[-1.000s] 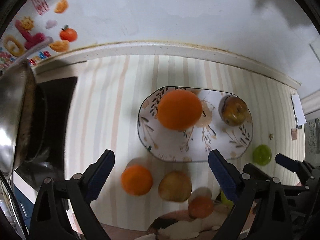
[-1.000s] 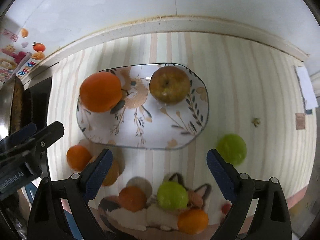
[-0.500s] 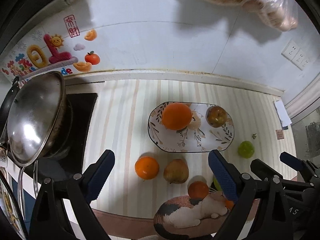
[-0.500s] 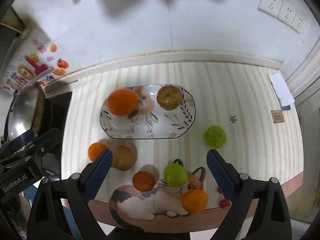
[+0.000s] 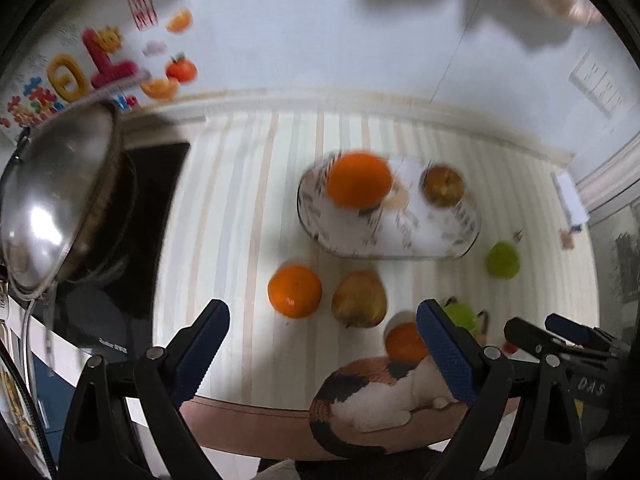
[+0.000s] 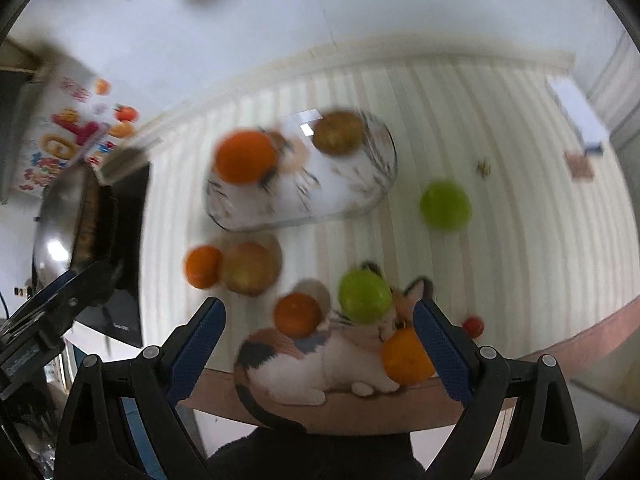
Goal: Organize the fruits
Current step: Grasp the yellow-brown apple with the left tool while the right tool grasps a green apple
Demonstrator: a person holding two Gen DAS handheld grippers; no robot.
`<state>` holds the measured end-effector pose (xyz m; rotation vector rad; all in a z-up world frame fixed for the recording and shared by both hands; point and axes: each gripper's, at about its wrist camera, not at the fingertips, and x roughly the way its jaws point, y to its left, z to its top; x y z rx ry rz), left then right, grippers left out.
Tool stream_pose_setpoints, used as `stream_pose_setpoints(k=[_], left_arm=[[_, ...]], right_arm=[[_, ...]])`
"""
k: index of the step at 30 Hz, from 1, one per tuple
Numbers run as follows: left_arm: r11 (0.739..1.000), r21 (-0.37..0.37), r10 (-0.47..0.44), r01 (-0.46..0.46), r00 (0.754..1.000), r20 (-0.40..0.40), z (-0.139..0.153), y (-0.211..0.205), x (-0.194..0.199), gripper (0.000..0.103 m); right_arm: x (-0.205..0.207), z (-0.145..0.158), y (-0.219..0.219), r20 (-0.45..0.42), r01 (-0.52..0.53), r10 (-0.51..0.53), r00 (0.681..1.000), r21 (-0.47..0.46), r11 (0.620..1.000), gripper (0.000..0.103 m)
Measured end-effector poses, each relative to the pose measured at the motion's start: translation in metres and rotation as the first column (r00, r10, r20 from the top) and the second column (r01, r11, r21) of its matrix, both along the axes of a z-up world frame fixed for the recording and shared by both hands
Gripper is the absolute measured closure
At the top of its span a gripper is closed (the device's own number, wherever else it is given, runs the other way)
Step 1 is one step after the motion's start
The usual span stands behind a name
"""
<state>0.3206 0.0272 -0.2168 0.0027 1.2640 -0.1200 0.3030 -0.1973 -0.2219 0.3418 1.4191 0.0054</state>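
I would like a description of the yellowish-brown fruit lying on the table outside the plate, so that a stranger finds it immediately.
Start at the oval patterned plate on the striped table. Just in front of its near rim, two fruits lie side by side: a small orange and, to its right, the yellowish-brown fruit. It alone on the bare table is dull yellow-brown; its neighbours are orange or green.

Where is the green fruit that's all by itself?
The lone green fruit sits on the striped tabletop, to the right of the plate in both views. It touches nothing, and another green fruit lies nearer the front edge.
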Motion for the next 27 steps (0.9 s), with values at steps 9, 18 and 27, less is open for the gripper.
stream_pose_setpoints(k=[9,18,27], left_arm=[[0.987,0.032,-0.144,0.158,0.955,-0.259,-0.103,-0.046,0.045,0.007],[0.955,0.066,-0.251,0.288,0.91,-0.329,-0.152,-0.083,0.063,0.047],[0.959,0.01,-0.259,0.282,0.895,-0.364,-0.168,-0.081,0.049,0.04]], right_arm=[[0.006,-0.096,-0.015,-0.15,0.01,-0.005,0.989,0.032,0.999,0.021],[0.019,-0.128,-0.004,-0.209,-0.09,0.087,0.974,-0.007,0.996,0.021],[0.03,-0.162,0.004,-0.284,-0.144,0.138,0.949,-0.002,0.99,0.034]])
